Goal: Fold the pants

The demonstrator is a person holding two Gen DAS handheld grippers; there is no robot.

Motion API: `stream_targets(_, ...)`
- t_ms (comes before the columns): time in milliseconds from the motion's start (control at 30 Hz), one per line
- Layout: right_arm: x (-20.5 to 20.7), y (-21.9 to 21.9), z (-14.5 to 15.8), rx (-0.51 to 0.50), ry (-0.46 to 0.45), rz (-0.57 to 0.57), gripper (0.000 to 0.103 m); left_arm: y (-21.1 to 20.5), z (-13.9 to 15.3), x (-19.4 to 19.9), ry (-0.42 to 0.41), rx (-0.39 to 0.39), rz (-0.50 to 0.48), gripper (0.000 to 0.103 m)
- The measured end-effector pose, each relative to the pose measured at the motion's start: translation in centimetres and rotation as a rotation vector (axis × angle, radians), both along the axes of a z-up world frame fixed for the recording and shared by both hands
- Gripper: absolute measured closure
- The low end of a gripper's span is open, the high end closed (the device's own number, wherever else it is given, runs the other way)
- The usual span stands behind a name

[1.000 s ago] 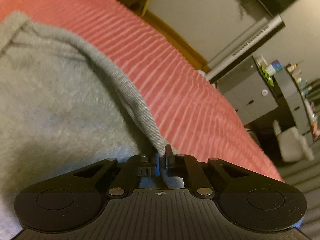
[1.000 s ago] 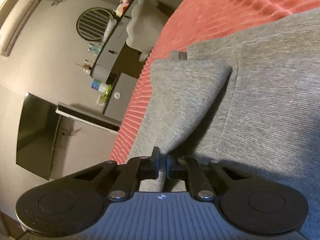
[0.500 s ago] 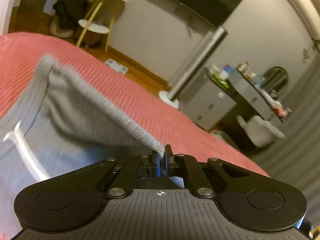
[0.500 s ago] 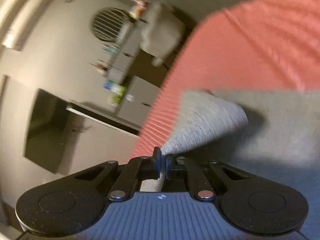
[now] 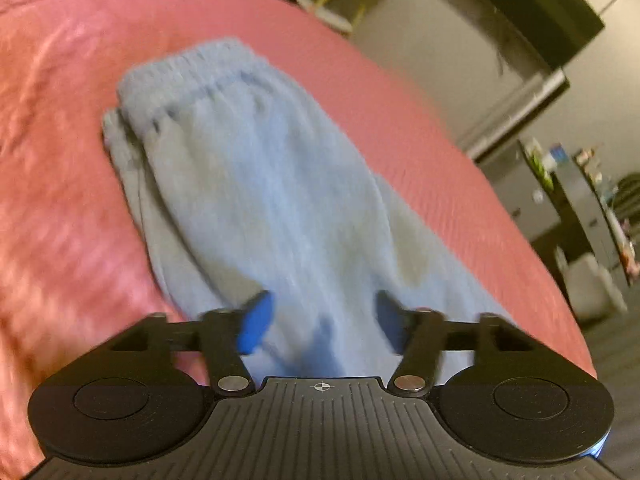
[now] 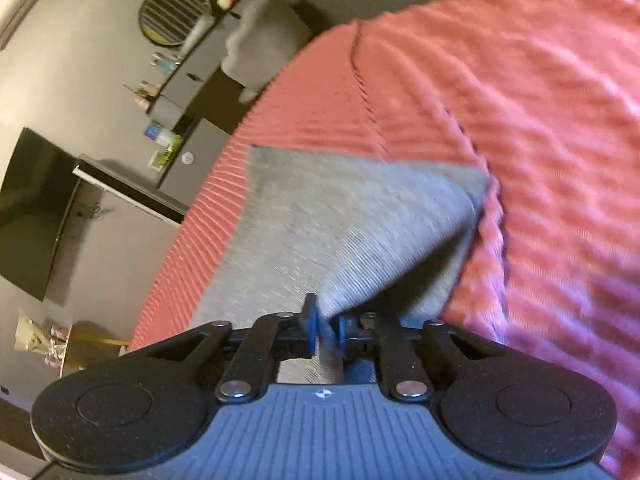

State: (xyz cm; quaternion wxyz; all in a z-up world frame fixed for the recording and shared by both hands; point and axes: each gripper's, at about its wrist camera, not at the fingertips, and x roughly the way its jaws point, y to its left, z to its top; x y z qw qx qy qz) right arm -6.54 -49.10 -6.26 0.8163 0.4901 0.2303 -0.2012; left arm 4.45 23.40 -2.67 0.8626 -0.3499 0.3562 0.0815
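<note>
Your left gripper (image 5: 320,322) is opening, jaws apart over the grey pants (image 5: 256,184), which lie folded on the red bedspread (image 5: 60,200). Your right gripper (image 6: 326,328) is opening too, a fold of the pants still between its pads. A dresser (image 5: 560,196) stands at two o'clock.

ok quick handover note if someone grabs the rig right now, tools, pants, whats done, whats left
Left tool: jaws opening, blue pads apart and pressing on nothing; the grey knit sweatpants lie under it on the ribbed coral-pink bedspread.
Right tool: jaws opening, a corner of the grey cloth between its pads, that flap lifted over the bedspread.
Done: pants lie in layers, elastic waistband at the far end in the left view.
Left: probably let go of the right corner, smooth it, then check whether another fold is needed.
</note>
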Motion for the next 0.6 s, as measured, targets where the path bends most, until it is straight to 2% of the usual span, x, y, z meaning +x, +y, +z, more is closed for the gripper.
stream_targets(33, 0.3, 0.0, -0.4, 0.016, -0.005, -0.006, 0.071, 0.5, -0.1, 0.2, 0.003, 0.008, 0.023, 0.034)
stream_targets(67, 0.7, 0.1, -0.7, 0.029, -0.01, -0.009, 0.066, 1.0, -0.3, 0.8, 0.012, 0.012, 0.045, 0.033)
stream_targets(100, 1.0, 0.2, -0.9, 0.034, -0.019, -0.012, 0.062, 1.8, -0.6, 1.0, 0.018, 0.002, 0.057, 0.034)
stream_targets(167, 1.3, 0.2, -1.3, 0.035, -0.029, -0.014, 0.062, 3.1, -1.3, 1.6, 0.022, -0.062, 0.086, 0.034)
stream_targets(233, 1.9, 0.2, -1.4, 0.045, -0.026, -0.023, 0.068, 3.8, -1.1, 1.6, 0.027, -0.117, 0.135, 0.04)
stream_targets(267, 2.2, 0.1, -1.3, 0.05, -0.028, -0.022, 0.075, 4.0, -1.2, 1.1, 0.009, -0.14, 0.155, 0.041)
stream_targets(300, 2.4, 0.0, -1.2, 0.048, -0.026, -0.02, 0.094, 4.2, -1.0, 0.7, -0.009, -0.15, 0.178, 0.043)
stream_targets(333, 2.3, -0.1, -1.0, 0.038, -0.023, -0.021, 0.097, 4.2, -1.0, 0.4, -0.015, -0.147, 0.19, 0.045)
stream_targets(433, 1.9, -0.1, 0.0, 0.001, -0.047, -0.021, 0.097, 5.2, -0.8, -1.1, -0.001, -0.115, 0.217, 0.043)
stream_targets(533, 1.2, 0.0, 0.4, -0.03, -0.07, -0.017, 0.097, 6.4, -1.1, -1.6, 0.032, -0.077, 0.269, 0.031)
stream_targets(600, 1.0, -0.1, 0.2, -0.027, -0.066, -0.013, 0.097, 7.2, -1.4, -1.6, 0.027, -0.091, 0.284, 0.03)
